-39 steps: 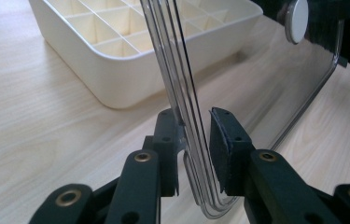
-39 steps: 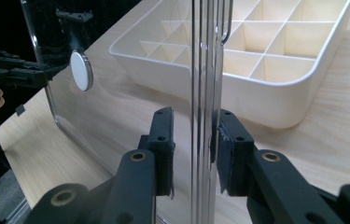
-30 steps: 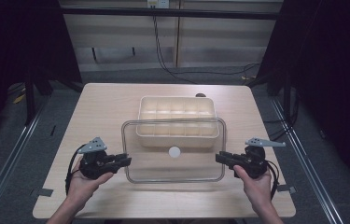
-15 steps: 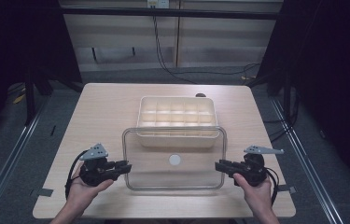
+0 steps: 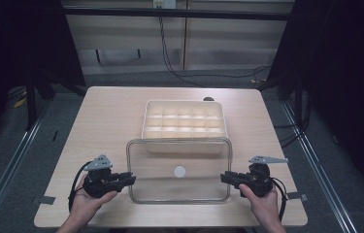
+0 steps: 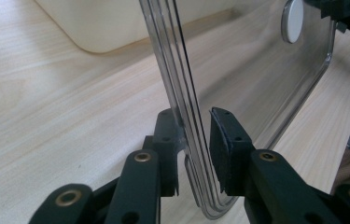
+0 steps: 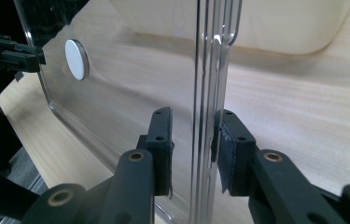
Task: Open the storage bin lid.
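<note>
A clear plastic lid [image 5: 160, 182] with a white disc [image 5: 179, 171] at its centre hangs flat over the near half of the table, its far edge over the front wall of a cream compartment box [image 5: 184, 119]. My left gripper [image 5: 132, 178] is shut on the lid's left rim and my right gripper [image 5: 222, 177] on its right rim. In the left gripper view the rim [image 6: 186, 107] stands between the jaws of the gripper [image 6: 193, 130]. In the right gripper view the rim [image 7: 210, 93] sits against the right pad of the gripper [image 7: 193, 130].
The light wooden table [image 5: 107, 116] has bare room left and right of the box. A small dark object [image 5: 208, 99] lies just behind the box. Dark floor and metal rails surround the table; cables hang at the back.
Both grippers have pulled the lid toward the person, from over the box's front half to mostly over the near part of the table. The box has stayed put.
</note>
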`<state>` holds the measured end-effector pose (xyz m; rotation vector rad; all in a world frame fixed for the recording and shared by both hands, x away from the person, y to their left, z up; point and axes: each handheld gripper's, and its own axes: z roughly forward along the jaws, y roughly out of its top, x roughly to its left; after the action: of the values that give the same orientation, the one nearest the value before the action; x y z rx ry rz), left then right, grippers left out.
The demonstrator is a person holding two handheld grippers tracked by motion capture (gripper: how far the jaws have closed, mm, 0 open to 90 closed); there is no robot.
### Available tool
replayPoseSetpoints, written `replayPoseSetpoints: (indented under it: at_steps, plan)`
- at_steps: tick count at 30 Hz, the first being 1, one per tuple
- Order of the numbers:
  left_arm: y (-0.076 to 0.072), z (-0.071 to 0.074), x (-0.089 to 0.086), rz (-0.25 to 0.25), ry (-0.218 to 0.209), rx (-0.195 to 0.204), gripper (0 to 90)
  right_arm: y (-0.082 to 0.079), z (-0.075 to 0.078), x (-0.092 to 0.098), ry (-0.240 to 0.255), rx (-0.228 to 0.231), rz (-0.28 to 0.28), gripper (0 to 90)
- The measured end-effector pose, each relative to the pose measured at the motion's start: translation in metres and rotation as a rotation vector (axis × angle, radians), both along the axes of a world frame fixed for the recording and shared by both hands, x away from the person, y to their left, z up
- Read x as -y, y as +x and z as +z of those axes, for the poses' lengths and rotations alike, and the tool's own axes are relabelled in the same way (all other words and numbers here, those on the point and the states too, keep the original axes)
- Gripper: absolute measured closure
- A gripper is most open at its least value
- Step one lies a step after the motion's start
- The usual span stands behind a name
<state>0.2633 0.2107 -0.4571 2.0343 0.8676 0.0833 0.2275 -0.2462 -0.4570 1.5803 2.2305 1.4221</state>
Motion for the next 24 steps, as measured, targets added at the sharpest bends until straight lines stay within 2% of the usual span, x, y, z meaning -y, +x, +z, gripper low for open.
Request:
replayPoseSetpoints:
  at_steps: [2,8,12,16,21,24]
  plan:
    - [-0.002,0.000,0.002,-0.004,0.009,0.019,71.8,-0.001,-0.001,0.001,-0.001,-0.001,-0.002,69.3]
    - [-0.007,-0.002,0.001,-0.017,0.015,0.038,70.5,-0.007,-0.003,0.000,-0.013,0.002,-0.001,69.0]
    - [-0.005,-0.005,-0.002,-0.012,0.018,0.026,68.8,-0.007,-0.008,-0.005,-0.050,-0.017,0.000,67.6]
    - [-0.003,-0.009,-0.004,-0.015,0.005,0.002,67.4,-0.005,-0.011,-0.008,-0.055,-0.032,0.016,66.0]
    - [-0.003,-0.014,-0.002,-0.025,0.020,-0.020,65.2,-0.001,-0.017,-0.009,-0.061,-0.055,0.012,62.1]
    - [-0.004,-0.014,0.000,-0.031,0.039,-0.018,63.9,-0.003,-0.019,-0.010,-0.077,-0.067,0.009,60.1]
